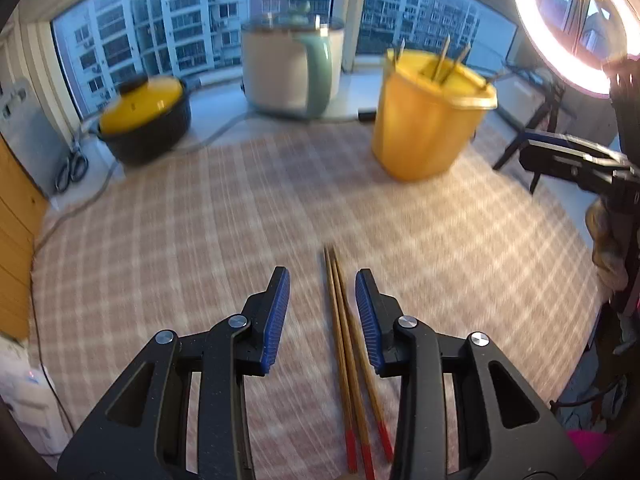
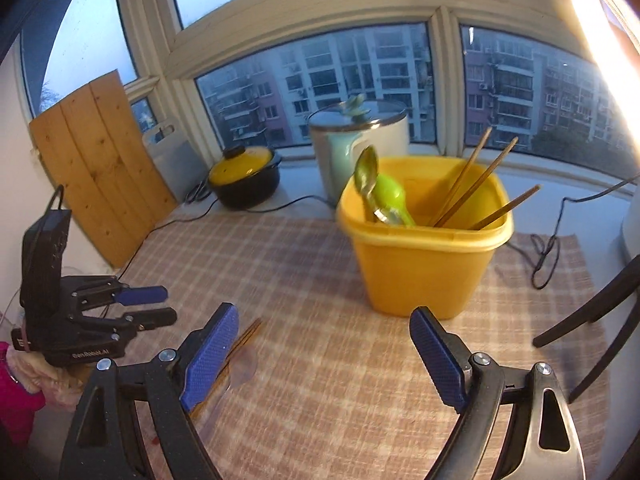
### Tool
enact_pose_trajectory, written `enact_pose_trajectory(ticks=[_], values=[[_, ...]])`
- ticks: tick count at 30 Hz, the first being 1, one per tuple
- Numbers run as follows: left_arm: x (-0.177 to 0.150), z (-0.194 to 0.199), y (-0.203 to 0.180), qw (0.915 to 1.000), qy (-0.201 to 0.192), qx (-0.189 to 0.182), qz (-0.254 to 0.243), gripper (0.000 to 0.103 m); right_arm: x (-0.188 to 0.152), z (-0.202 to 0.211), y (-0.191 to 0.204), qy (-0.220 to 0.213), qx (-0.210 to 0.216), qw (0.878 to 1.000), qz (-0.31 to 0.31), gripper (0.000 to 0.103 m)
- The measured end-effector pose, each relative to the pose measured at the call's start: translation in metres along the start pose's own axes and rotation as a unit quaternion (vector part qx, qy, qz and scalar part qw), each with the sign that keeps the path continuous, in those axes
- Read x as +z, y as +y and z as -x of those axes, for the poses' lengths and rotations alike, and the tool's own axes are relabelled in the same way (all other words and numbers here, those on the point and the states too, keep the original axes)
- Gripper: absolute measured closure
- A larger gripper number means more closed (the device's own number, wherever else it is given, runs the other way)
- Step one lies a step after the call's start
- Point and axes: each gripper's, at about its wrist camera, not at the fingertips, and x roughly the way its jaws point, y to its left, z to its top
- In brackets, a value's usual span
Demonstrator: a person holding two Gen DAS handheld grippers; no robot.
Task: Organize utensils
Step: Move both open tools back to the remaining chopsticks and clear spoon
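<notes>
Three wooden chopsticks with red ends (image 1: pixel 343 344) lie on the checked tablecloth, between the open fingers of my left gripper (image 1: pixel 322 286), closer to the right finger. In the right wrist view the chopsticks (image 2: pixel 240 344) lie partly hidden behind my left finger. A yellow utensil bin (image 2: pixel 424 240) holds several chopsticks, a metal spoon (image 2: pixel 366 174) and a green utensil; it also shows in the left wrist view (image 1: pixel 428 116). My right gripper (image 2: pixel 324 320) is open and empty, in front of the bin. The left gripper shows at the left of that view (image 2: pixel 156 306).
A black pot with a yellow lid (image 1: pixel 144 120), a white and green cooker (image 1: pixel 292 68) and a cable stand on the sill at the back. A ring light (image 1: pixel 576 20) and a chair (image 2: pixel 592 320) are on the right. A wooden board (image 2: pixel 100 160) leans at the left.
</notes>
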Motion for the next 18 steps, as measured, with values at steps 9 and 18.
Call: enact_pose_trajectory(ticks=[9, 18], values=[[-0.033, -0.036, -0.008, 0.9981, 0.059, -0.002, -0.02, 0.079, -0.025, -0.048, 0.025, 0.067, 0.031, 0.996, 0.044, 0.027], [-0.037, -0.059, -0.007, 0.9965, 0.081, 0.0, -0.02, 0.09, -0.047, -0.086, 0.027, 0.138, 0.051, 0.989, 0.02, 0.05]])
